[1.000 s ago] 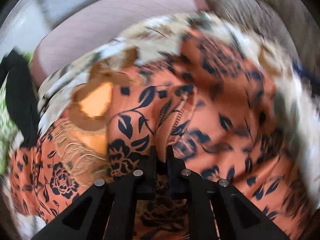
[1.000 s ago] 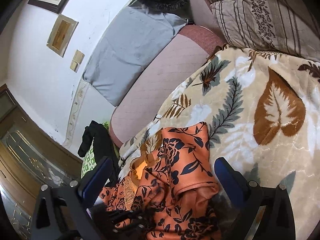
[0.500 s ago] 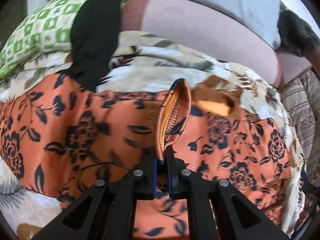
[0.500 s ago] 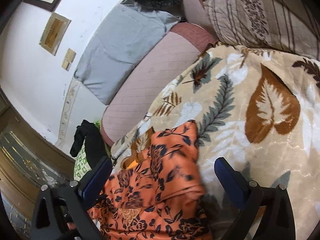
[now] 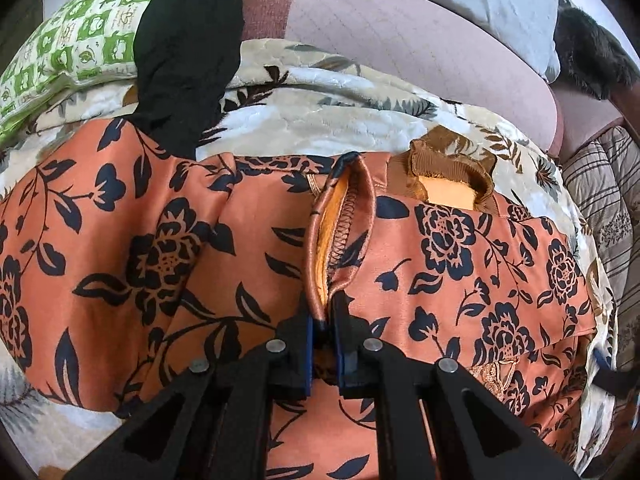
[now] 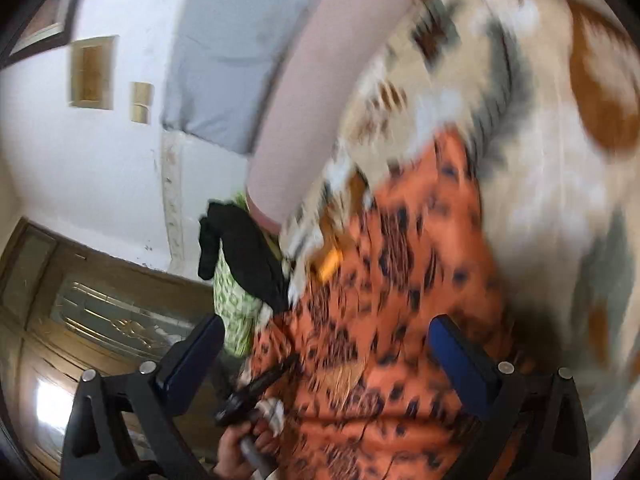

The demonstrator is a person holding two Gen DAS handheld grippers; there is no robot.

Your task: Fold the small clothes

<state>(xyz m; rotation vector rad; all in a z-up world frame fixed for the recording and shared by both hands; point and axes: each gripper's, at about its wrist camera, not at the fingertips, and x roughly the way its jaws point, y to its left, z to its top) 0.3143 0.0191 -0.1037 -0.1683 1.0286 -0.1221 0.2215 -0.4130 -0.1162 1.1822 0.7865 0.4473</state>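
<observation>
Left gripper [image 5: 323,322] jaws pinched on a seam fold of the orange floral garment [image 5: 168,248]; right gripper [image 6: 326,354] jaws wide apart, empty, above leaf-print blanket [image 6: 540,168].

The garment [image 5: 460,264] lies spread on the blanket [image 5: 360,120]. Behind it, a dark cloth [image 5: 188,48] drapes over a pillow [image 5: 76,40] at the left; a long cushion [image 5: 400,36] runs behind the blanket.
</observation>
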